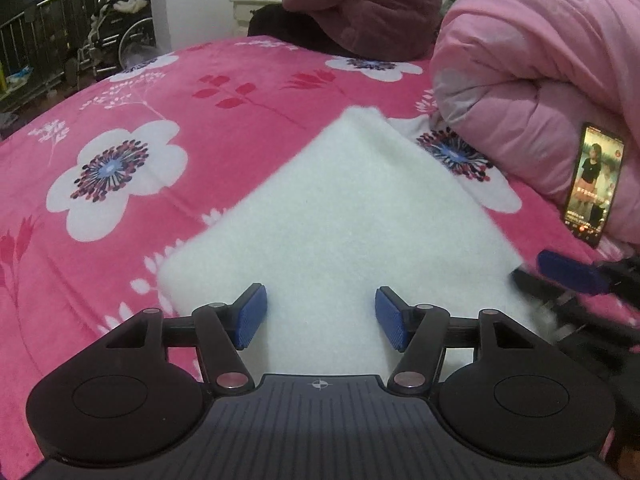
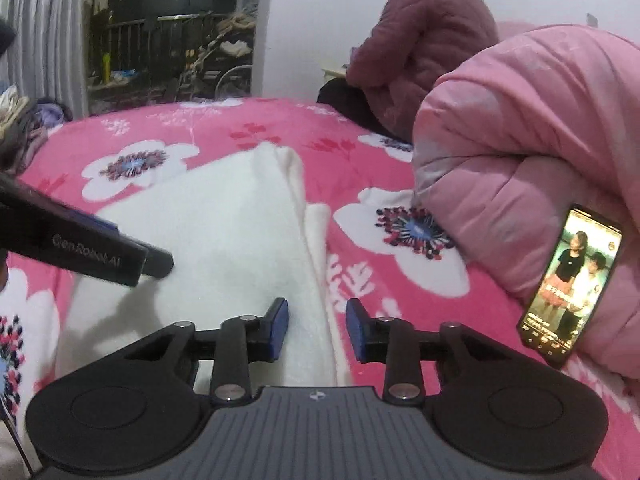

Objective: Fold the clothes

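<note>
White fleece, a folded garment (image 1: 340,232), is lying flat on the pink flowered bedspread (image 1: 120,112), its near edge slipping out of sight beneath the left gripper (image 1: 320,316), whose blue pads are standing apart over the cloth without pressing it. In the right wrist view the right gripper (image 2: 317,330) is hovering over the garment's layered right-hand edge, jaws parted with the fabric below them, nothing pinched. From the left view that gripper is showing only as a blurred blue and black shape at the garment's right corner. Just beside the garment a rolled pink quilt (image 1: 540,80) is crowding the right side, a lit phone (image 2: 570,286) leaning against it. Behind, a person in a padded mauve jacket (image 2: 424,36) is sitting, head cut off by the frame.
</note>
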A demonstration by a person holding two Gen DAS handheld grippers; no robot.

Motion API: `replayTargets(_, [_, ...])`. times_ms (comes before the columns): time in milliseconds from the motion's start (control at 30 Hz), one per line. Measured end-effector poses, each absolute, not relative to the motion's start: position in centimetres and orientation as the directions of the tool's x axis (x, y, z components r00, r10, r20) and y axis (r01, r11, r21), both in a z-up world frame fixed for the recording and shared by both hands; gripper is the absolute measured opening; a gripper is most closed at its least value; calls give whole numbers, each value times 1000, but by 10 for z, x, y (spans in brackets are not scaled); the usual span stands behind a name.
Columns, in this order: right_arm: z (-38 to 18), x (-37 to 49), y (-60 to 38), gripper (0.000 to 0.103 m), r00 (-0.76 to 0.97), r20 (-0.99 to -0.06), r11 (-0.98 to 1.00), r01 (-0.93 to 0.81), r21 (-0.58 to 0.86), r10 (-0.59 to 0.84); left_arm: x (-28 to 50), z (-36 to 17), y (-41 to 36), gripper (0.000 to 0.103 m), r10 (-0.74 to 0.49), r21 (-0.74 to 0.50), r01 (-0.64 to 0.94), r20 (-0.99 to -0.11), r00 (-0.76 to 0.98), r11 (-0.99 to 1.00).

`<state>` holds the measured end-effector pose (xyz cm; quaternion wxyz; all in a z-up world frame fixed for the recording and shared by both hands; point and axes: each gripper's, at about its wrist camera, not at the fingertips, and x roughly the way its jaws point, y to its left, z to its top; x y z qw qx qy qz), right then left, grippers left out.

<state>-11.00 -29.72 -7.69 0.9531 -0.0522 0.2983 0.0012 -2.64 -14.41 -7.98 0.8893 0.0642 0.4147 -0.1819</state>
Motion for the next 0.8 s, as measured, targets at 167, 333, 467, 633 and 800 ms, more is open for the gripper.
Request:
replayTargets(167, [-61,-129,-290,21,890,-456,988,-77,-135,7,-28,-80,-148,61,-246,-19,364,-769,590,931])
replayTargets(333, [-86,-122,-290,21,834,-552,987,-100,-126,14,-28,-80,-152,61,-225,-2,353,-776,589,935])
replayTargets(467, [-89,-118,-289,21,826,-563,984,-103,-144,4,-30,-80,-156,61,-204,20,345,-775,598,938])
replayTargets(633, [-88,-117,-291,21,824,-567,987,-100,-128,10,-31,-80,-158,61,-187,30,333,-778,600,943])
replayTargets(800, [-90,-115,-296,21,818,-574,992,-95,-84,29,-32,-80,-161,61,-170,48,326,-777,606,944])
